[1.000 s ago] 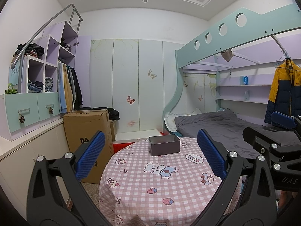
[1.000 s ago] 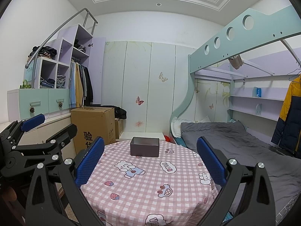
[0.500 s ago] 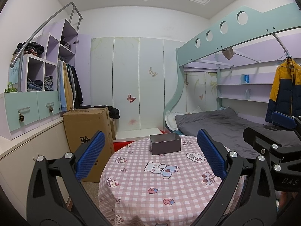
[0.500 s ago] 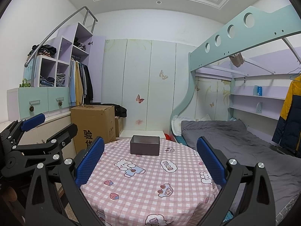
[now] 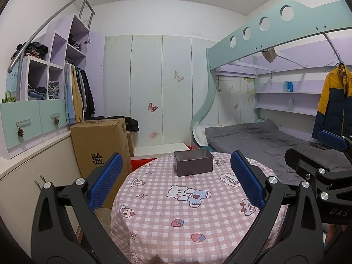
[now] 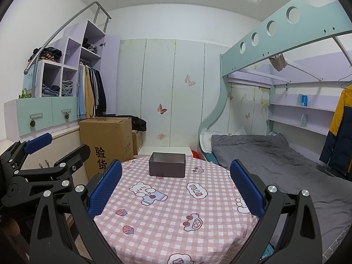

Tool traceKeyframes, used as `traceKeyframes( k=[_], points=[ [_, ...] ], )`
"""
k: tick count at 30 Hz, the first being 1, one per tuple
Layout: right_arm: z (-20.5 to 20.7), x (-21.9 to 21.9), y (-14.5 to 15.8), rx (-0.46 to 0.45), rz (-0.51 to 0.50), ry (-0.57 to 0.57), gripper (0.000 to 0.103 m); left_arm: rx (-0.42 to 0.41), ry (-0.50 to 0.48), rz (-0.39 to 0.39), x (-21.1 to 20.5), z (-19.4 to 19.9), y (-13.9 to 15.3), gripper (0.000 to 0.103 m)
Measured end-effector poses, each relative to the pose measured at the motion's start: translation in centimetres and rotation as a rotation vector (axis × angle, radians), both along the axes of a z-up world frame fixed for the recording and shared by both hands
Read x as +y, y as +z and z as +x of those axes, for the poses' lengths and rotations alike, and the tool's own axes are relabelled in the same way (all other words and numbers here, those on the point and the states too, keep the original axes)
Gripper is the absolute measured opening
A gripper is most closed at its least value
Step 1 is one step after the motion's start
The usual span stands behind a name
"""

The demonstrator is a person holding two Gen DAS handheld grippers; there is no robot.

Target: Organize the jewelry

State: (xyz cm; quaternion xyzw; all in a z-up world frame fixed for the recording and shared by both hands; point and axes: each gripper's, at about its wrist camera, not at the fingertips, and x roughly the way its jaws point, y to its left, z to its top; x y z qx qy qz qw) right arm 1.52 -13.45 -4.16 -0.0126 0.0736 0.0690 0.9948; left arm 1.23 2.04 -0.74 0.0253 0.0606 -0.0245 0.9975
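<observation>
Pink checked cloth covers the round worktop (image 5: pixel 189 220), bare near both tools. The left tool (image 5: pixel 176 184) and right tool (image 6: pixel 176 187) hang released, gripping nothing, well short of the box (image 5: pixel 193 162) at the far edge. No jewelry shows. Against a second ago, both views have dipped and drawn back slightly; nothing on the worktop has moved, so organizing looks unstarted.

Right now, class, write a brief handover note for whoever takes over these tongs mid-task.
Left tongs: open, holding nothing, above the near side of the table.
Right tongs: open, holding nothing, alongside.
Grey box: open-topped, at the table's far edge; its inside is hidden from both views.
Done: nothing that shows. No jewelry is visible on the checked cloth.
Left: find the jewelry and sort it, probably into the box.
</observation>
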Motion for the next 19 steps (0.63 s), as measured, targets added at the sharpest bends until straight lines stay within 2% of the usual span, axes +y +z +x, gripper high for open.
traceKeyframes(
  k=[11,19],
  points=[
    [5.5,-0.6,-2.0,0.084,0.027,0.014,0.095,0.083,0.011,0.006,-0.4,5.6,-2.0,0.096],
    [10.9,-1.7,-4.7,0.202,0.044,0.001,0.095,0.233,-0.014,-0.003,-1.3,12.0,-5.1,0.096]
  ],
)
